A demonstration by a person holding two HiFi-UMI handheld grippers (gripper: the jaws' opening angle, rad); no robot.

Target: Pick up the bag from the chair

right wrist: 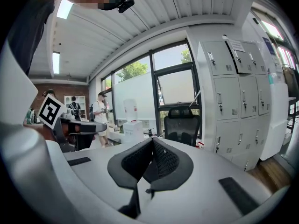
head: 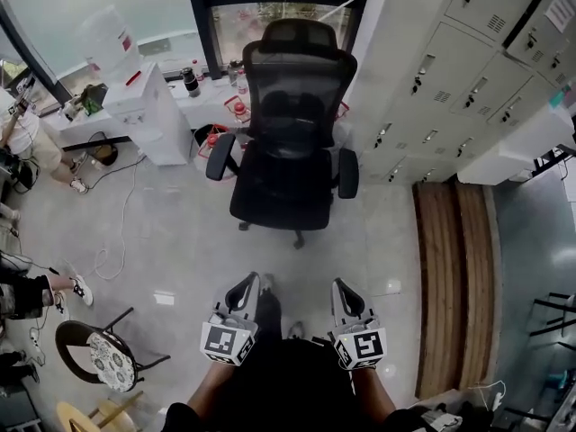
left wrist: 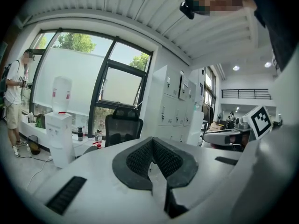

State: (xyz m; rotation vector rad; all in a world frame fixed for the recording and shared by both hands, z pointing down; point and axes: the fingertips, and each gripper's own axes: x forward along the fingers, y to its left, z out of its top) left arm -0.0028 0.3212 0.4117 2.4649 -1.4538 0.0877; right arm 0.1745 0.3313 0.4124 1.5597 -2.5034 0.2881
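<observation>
A black mesh office chair (head: 286,142) stands in front of the window, facing me. On its seat, against the backrest, lie dark rounded shapes (head: 288,111); black on black, so I cannot tell the bag's outline. The chair (left wrist: 122,129) also shows small and far off in the left gripper view, and the same chair (right wrist: 182,125) in the right gripper view. My left gripper (head: 248,283) and right gripper (head: 343,287) are held low and close to my body, well short of the chair. Both point at it. Each has its black pads closed together with nothing between them.
A white water dispenser (head: 148,106) stands left of the chair, with a bin (head: 211,147) between them. Grey lockers (head: 468,52) line the right side above a wooden strip (head: 454,277). A loose cable (head: 117,232) and a stool (head: 108,354) are at left. A person (left wrist: 16,101) stands far left.
</observation>
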